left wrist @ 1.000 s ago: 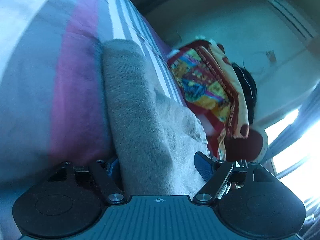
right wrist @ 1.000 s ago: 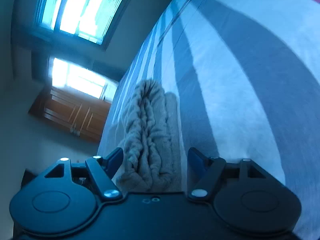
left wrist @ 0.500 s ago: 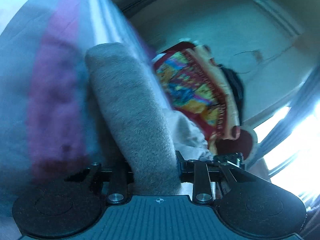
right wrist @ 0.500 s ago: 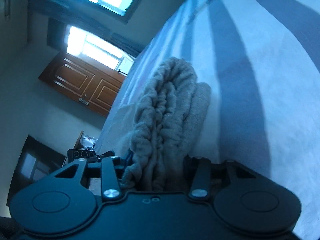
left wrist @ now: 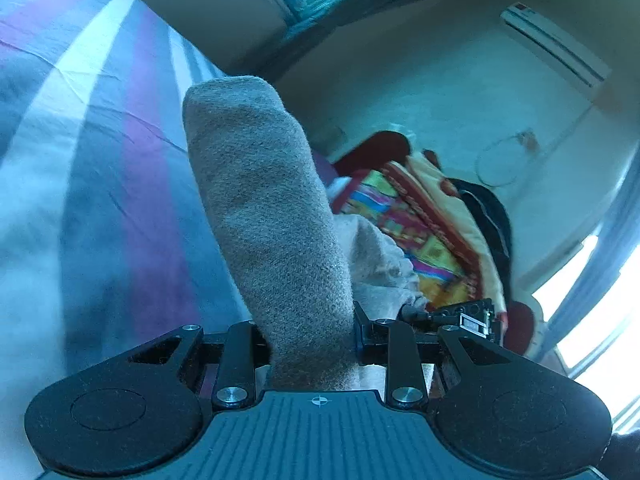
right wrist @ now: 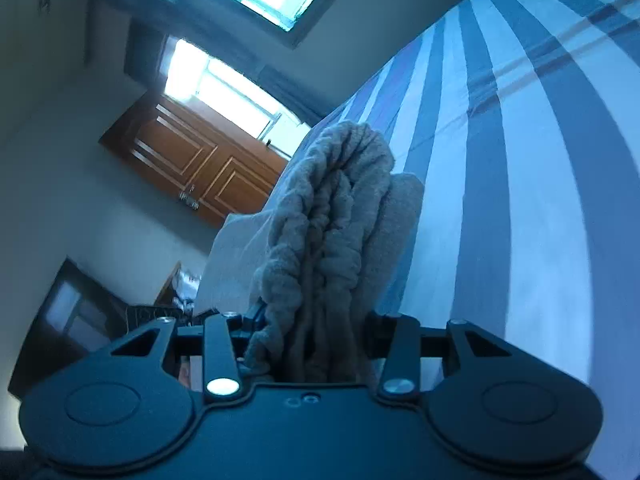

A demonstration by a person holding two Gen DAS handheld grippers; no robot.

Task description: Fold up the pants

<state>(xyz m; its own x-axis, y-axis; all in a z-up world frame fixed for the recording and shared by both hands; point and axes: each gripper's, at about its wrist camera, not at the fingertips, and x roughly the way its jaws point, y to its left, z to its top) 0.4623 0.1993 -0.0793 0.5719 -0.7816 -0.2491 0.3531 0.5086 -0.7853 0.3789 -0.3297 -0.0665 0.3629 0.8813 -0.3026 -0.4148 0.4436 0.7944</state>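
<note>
The grey fleece pants stick out in a thick folded band from my left gripper, which is shut on them above the striped bedsheet. In the right wrist view the gathered, ribbed waistband end of the pants bunches up between the jaws of my right gripper, shut on it. The other gripper shows at the right of the left wrist view, just past the cloth. Both jaw pairs are mostly buried in fabric.
A colourful patterned blanket lies heaped at the far side of the bed. A wooden door and bright windows stand beyond the bed edge. The striped sheet stretches wide to the right of the pants.
Both grippers went from open around the pants to shut on them. They then lifted the cloth off the sheet and carried it sideways; more of the room shows now.
</note>
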